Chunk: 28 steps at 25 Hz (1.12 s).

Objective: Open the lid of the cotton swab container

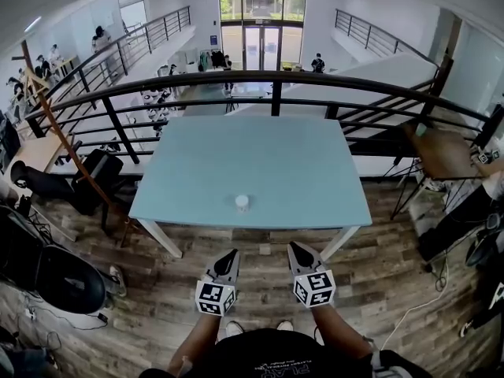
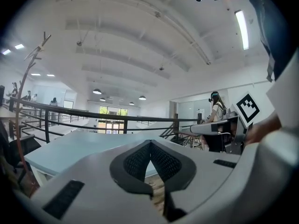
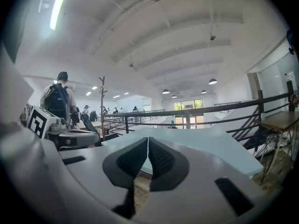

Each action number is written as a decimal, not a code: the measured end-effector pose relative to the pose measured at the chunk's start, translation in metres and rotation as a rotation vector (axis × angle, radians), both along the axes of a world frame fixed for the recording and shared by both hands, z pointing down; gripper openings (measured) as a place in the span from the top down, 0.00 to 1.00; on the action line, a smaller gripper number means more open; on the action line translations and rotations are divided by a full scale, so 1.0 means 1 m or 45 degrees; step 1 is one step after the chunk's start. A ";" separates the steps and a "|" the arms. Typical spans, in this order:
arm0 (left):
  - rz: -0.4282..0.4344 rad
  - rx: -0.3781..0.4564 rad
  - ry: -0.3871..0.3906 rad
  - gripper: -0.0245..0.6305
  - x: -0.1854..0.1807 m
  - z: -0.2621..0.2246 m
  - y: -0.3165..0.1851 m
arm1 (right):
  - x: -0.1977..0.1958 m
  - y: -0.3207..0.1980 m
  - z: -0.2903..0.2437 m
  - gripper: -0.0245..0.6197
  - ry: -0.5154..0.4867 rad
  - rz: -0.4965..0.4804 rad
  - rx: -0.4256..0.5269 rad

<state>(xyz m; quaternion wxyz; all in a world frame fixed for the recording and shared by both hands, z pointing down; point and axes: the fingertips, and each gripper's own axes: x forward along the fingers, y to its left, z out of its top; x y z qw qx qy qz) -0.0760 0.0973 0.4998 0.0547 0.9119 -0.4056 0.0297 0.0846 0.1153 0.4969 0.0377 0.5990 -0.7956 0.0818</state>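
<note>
We hold the left gripper (image 1: 230,253) and right gripper (image 1: 294,247) with jaws together and empty, the cotton swab container (image 1: 242,203) standing upright on the worktop (image 1: 197,164) ahead of them.

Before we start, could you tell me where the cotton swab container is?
In the head view, the cotton swab container stands alone on the blue table, near the middle of its front edge.

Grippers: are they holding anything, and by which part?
Nothing. Left gripper and right gripper are shut, empty; the cotton swab container stands on the table.
</note>
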 end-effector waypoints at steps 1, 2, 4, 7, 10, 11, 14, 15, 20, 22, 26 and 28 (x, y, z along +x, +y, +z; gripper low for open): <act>-0.009 0.007 0.003 0.95 -0.004 0.000 -0.001 | -0.003 0.000 -0.002 0.93 -0.001 -0.001 0.004; -0.019 0.014 0.009 0.94 -0.009 -0.001 -0.003 | -0.007 -0.001 -0.004 0.93 0.003 -0.006 0.007; -0.031 0.015 0.026 0.95 -0.017 -0.001 -0.008 | -0.015 -0.003 -0.006 0.93 0.025 -0.017 0.008; -0.014 0.006 0.038 0.95 -0.024 0.001 -0.010 | -0.022 -0.004 -0.004 0.93 0.052 -0.015 -0.002; 0.011 -0.006 0.038 0.95 -0.036 0.008 -0.010 | -0.027 -0.008 0.001 0.93 0.062 0.000 -0.021; 0.021 -0.010 0.037 0.94 -0.041 0.010 -0.011 | -0.030 -0.010 0.001 0.93 0.063 0.006 -0.025; 0.053 -0.019 0.024 0.95 -0.053 0.012 -0.013 | -0.039 -0.013 0.001 0.93 0.066 0.026 -0.031; 0.062 -0.021 0.019 0.95 -0.057 0.012 -0.013 | -0.044 -0.013 0.003 0.93 0.059 0.033 -0.035; 0.080 -0.018 0.006 0.94 -0.076 0.016 -0.017 | -0.071 -0.010 0.014 0.93 0.045 0.057 -0.038; 0.082 -0.019 0.015 0.95 -0.080 0.017 -0.019 | -0.078 -0.010 0.014 0.93 0.058 0.054 -0.027; 0.101 -0.018 0.011 0.94 -0.081 0.018 -0.023 | -0.083 -0.011 0.013 0.93 0.082 0.053 -0.018; 0.107 -0.021 0.003 0.94 -0.079 0.022 -0.028 | -0.080 -0.014 0.015 0.93 0.087 0.057 -0.021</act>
